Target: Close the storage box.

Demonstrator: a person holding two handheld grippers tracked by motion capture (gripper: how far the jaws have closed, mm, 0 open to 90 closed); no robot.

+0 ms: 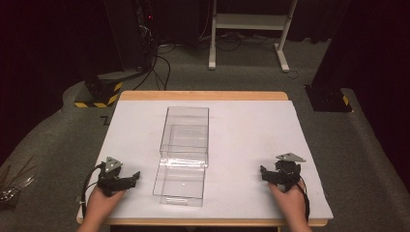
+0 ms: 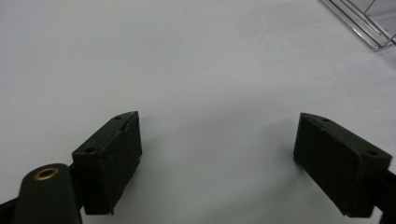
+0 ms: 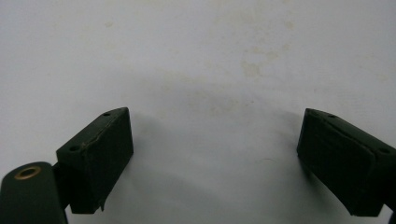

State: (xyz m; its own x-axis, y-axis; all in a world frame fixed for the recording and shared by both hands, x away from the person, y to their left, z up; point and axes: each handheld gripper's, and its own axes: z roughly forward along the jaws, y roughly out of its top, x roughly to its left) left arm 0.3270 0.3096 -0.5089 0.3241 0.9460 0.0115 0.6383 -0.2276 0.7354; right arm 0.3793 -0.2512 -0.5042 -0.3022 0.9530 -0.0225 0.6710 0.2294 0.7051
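Note:
A clear plastic box (image 1: 185, 133) lies lengthwise at the middle of the white table top (image 1: 241, 125), with a clear drawer-like part (image 1: 180, 182) pulled out toward me. My left gripper (image 1: 129, 179) rests near the front left, to the left of the drawer and apart from it. In the left gripper view it (image 2: 217, 158) is open over bare white surface, and a corner of the clear box (image 2: 369, 21) is at the top right. My right gripper (image 1: 267, 175) rests near the front right, well away from the box. In the right gripper view it (image 3: 215, 158) is open over faintly stained white surface.
The table has a wooden rim (image 1: 203, 95) at the far edge. On the floor beyond are a white frame stand (image 1: 249, 29), dark equipment with cables (image 1: 145, 43), and black bases with yellow-black tape (image 1: 99, 94). Thin metal objects (image 1: 14, 186) lie on the carpet at the left.

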